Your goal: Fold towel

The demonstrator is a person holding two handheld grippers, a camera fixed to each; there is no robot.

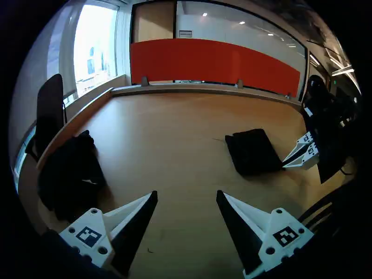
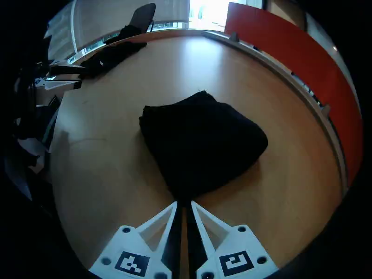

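The black towel (image 2: 204, 139) lies folded mid-frame, so the job looks nearly done — right gripper (image 2: 184, 204) closed at its lower edge, left gripper (image 1: 186, 193) spread wide.

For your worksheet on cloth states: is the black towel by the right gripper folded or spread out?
Folded: the towel lies as a thick, compact bundle.
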